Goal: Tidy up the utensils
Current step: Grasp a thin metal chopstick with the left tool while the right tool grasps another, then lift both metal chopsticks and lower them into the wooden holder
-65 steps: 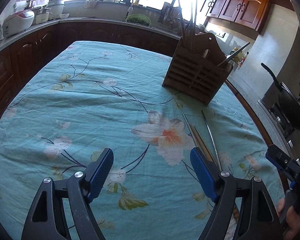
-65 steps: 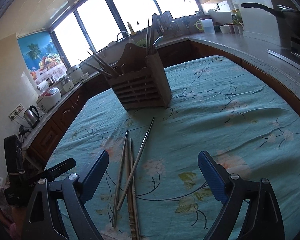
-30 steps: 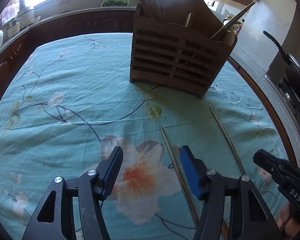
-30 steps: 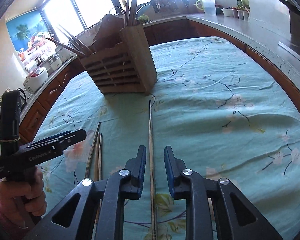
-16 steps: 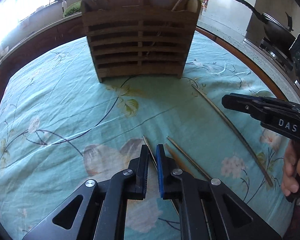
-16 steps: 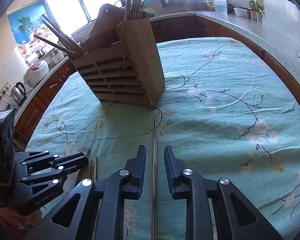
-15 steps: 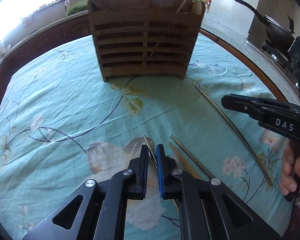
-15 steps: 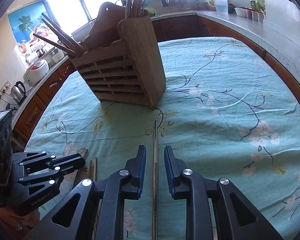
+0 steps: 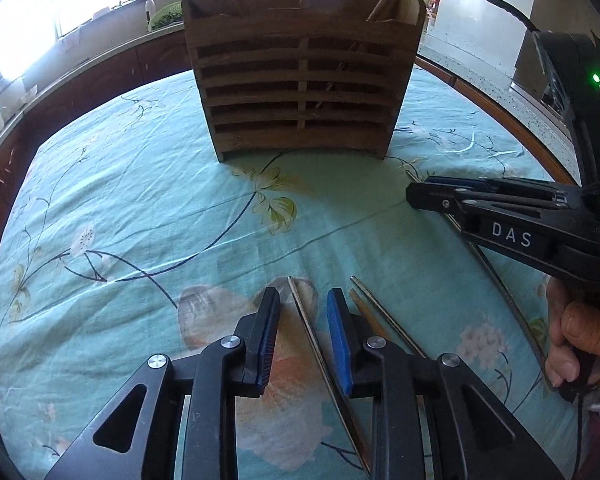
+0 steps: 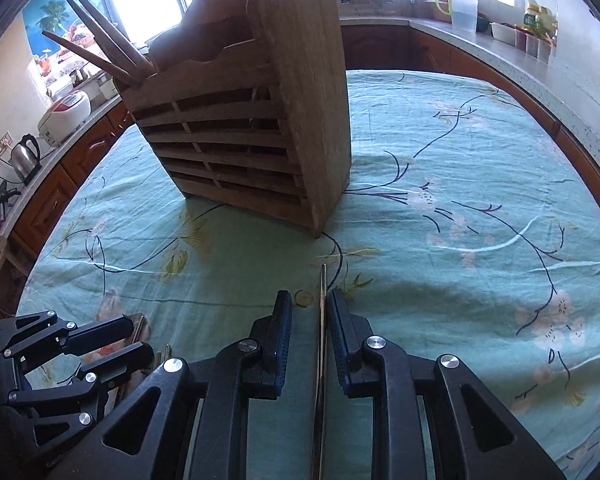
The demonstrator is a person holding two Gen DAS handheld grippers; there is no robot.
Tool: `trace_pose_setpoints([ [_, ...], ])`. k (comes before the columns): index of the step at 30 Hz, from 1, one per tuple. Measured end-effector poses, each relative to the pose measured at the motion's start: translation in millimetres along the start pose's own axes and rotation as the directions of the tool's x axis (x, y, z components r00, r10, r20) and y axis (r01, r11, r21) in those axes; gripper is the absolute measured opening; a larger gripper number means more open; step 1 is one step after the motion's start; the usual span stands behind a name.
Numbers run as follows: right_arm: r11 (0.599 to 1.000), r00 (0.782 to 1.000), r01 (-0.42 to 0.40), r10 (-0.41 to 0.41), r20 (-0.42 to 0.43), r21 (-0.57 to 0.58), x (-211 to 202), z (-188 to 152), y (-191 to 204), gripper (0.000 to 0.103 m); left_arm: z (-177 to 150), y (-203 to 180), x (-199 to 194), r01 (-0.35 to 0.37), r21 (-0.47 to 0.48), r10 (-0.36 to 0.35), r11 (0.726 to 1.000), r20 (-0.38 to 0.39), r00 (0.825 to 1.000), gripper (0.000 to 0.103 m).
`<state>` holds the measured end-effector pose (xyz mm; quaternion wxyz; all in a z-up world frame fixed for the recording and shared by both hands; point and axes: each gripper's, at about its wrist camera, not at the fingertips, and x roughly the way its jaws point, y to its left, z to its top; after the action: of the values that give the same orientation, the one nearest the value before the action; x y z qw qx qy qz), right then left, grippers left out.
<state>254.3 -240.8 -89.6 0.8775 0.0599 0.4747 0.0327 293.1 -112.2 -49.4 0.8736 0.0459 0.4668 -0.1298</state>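
A slatted wooden utensil holder (image 9: 304,84) stands on the floral teal tablecloth (image 9: 140,208), also in the right wrist view (image 10: 252,128), with several utensils in its top. My left gripper (image 9: 303,300) is open, its jaws on either side of a metal chopstick (image 9: 306,320) that lies on the cloth. Two more chopsticks (image 9: 380,320) lie just right of it. My right gripper (image 10: 309,304) is partly open around another metal chopstick (image 10: 322,320), close to its right pad. In the left wrist view the right gripper (image 9: 452,196) sits low over that long chopstick (image 9: 496,280).
Kitchen counters curve around the table. A rice cooker (image 10: 66,114) and kettle (image 10: 24,156) stand at the left, a clear jug (image 10: 462,10) at the back right, a pan handle (image 9: 508,12) at the right. The left gripper (image 10: 72,356) shows low left in the right wrist view.
My left gripper was shut on the chopstick and has now opened around it. Both grippers have moved closer to the holder. The right jaws have widened slightly.
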Motion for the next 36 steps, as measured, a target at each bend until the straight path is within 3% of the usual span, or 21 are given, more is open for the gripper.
trace_pose_setpoints([
  [4, 0.998, 0.999, 0.044, -0.044, -0.017, -0.055, 4.0, 4.7, 6.6, 0.018, -2.1, -4.0, 2.3, 0.01, 0.005, -0.01, 1.0, 0.022, 1.0, 0.009],
  [5, 0.997, 0.998, 0.051, -0.052, -0.02, -0.06, 3.8, 5.2, 7.7, 0.012, -1.4, -2.7, 3.5, 0.019, -0.004, -0.019, 1.0, 0.023, 1.0, 0.006],
  [6, 0.997, 0.998, 0.05, -0.051, -0.021, -0.053, 3.1, 5.2, 6.1, 0.006, -1.1, -0.3, 4.2, 0.033, -0.017, -0.033, 0.999, 0.022, 0.999, 0.005],
  [9, 1.0, 1.0, -0.007, 0.007, -0.025, 0.023, -1.8, 3.7, -5.7, 0.004, -1.5, 12.6, 4.6, 0.085, -0.065, -0.084, 0.994, 0.016, 0.996, 0.002],
  [17, 0.99, 0.986, -0.108, 0.095, 0.135, 0.088, -78.0, -10.4, -9.0, 0.004, -7.0, 39.2, -40.1, 0.172, -0.135, -0.157, 0.976, 0.11, 0.981, 0.002],
  [28, 0.99, 0.938, -0.127, 0.098, 0.331, 0.065, -175.2, -5.9, 7.7, 0.004, -38.9, 75.4, -146.4, 0.263, -0.154, -0.209, 0.952, 0.296, 0.932, 0.002],
  [36, 0.994, 0.908, -0.105, 0.078, 0.411, 0.043, -213.4, 0.4, 16.9, 0.004, -55.5, 89.2, -186.1, 0.287, -0.137, -0.218, 0.948, 0.376, 0.901, 0.002],
])
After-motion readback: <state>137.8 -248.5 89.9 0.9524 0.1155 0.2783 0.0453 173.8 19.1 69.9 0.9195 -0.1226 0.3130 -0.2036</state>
